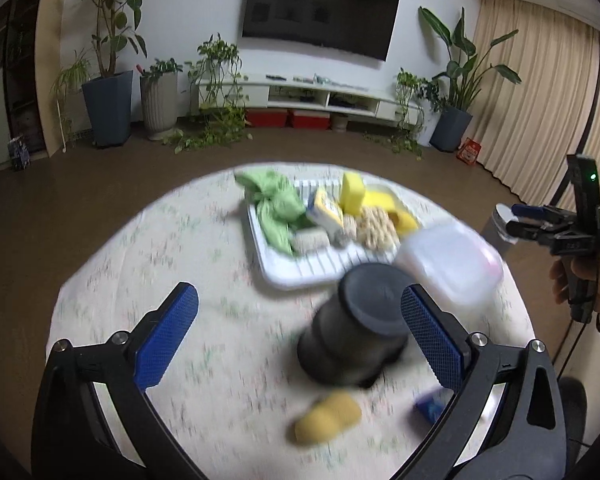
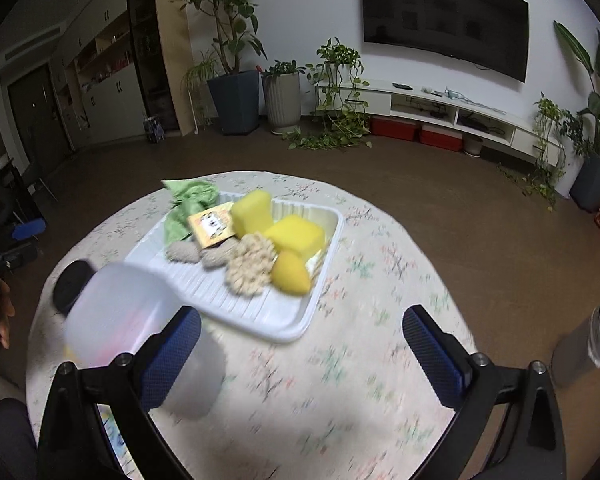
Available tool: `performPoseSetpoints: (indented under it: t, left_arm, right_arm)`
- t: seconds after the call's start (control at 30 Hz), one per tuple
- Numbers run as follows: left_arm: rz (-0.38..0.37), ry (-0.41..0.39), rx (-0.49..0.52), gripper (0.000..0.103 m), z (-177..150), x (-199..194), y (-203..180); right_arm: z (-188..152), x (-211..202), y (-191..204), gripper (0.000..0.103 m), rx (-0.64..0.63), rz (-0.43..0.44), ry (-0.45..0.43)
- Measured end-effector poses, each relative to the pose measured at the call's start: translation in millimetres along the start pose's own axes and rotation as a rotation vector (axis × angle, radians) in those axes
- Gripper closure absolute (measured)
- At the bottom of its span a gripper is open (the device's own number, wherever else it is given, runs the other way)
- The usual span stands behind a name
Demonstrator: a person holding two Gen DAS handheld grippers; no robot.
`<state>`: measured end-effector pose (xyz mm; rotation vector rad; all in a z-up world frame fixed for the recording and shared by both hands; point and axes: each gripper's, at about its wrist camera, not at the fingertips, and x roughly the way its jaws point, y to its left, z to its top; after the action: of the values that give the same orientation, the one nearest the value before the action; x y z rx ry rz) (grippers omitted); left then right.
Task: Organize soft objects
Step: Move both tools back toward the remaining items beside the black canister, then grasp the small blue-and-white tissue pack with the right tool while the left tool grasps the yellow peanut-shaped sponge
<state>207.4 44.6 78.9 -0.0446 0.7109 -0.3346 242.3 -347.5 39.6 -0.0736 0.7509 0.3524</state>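
White tray, green cloth, yellow sponges, floral tablecloth, black jar.

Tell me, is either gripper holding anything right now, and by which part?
Nothing is held. The left gripper stands open over the table, the black jar loose between its pads. The right gripper is open too, with only tablecloth between its pads.

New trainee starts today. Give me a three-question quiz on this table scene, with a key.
1. True or false: the left gripper is shut on the black jar.
2. Where does the green cloth lie? A) wholly inside the tray B) over the tray's far corner C) on the floor
3. Fill in: one yellow sponge lies outside the tray, on the ____.

Key: 1 false; 2 B; 3 table.
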Motion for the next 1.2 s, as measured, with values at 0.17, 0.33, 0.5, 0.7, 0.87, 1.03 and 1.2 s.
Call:
performPoseSetpoints:
  t: [0.17,0.33,0.5,0.7,0.87,1.03,1.2]
  left_arm:
    - [0.001,0.024,-0.004,0.000,-39.6,-14.7,-9.8]
    - [-0.016,0.034,-0.014,0.000,-74.5,-29.3,-25.3]
    - [-0.051,0.048,0.016,0.000,-96.5,-33.3,-47.3]
    - [-0.055,0.118,0.037,0.000,-104.8,-14.1,-54.5]
    - [-0.039,0.142,0.049,0.000,-102.3,-0.2,-46.4]
    - [-0.030,0.161,0.053,0.000,-97.8,15.7,-34.9]
    - [-0.034,0.187,0.065,0.000,-95.7,33.1,-28.3]
  right_arm:
    - [-42.2,-28.4,15.6,0.000,0.055,0.042,-0.020]
    - [-88.5,-48.2,43.6,0.000,0.076,0.071,-0.025]
    - [-126.9,-57.8,78.8,0.000,0.074,0.098,-0.020]
    - [-157.5,-53.6,128.9,0.000,0.044,0.116,-0.022]
    - [-169.6,-35.4,159.3,0.000,0.040,0.102,-0.002]
    - [-166.6,-23.7,169.8,0.000,0.045,0.075,-0.005]
    - [-161.9,-10.5,168.8,0.000,0.061,0.051,0.018]
